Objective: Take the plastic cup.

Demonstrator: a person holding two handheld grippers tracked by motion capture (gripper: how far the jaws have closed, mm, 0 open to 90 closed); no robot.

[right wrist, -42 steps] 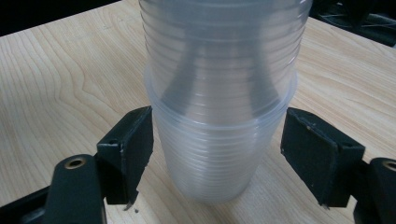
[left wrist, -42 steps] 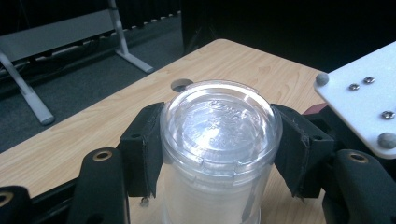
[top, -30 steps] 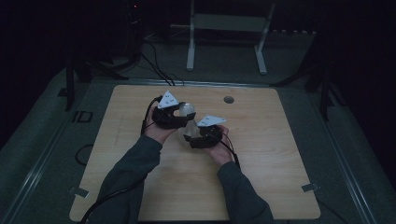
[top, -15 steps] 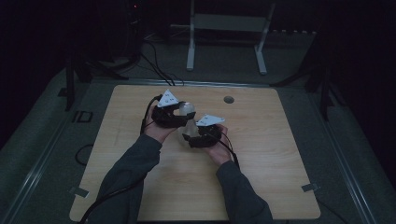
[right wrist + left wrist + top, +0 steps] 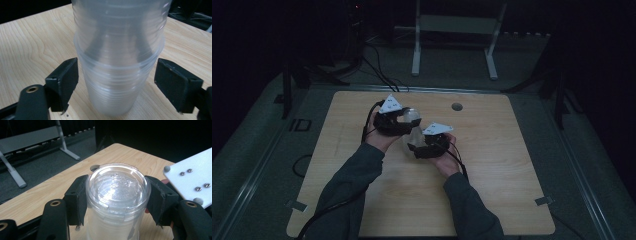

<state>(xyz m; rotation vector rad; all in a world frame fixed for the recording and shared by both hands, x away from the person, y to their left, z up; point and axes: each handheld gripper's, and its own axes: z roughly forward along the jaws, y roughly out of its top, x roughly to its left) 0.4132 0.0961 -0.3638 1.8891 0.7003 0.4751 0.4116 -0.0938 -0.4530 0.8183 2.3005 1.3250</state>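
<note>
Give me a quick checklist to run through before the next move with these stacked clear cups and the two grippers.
1. Left gripper clamped on the stack of clear cups: ok, both pads press its sides near the end facing that gripper's camera.
2. Right gripper free of the stack: ok, its jaws have just been opening; gaps show on both sides, the cups between the pads.
3. Right pads level with the stack's end cup: ok, they flank the lowest section in the right gripper view.
4. Cups nested straight: ok, rims look parallel.
5. Stack lifted off the wooden table: cannot tell.
6. Number of cups: cannot tell.
</note>
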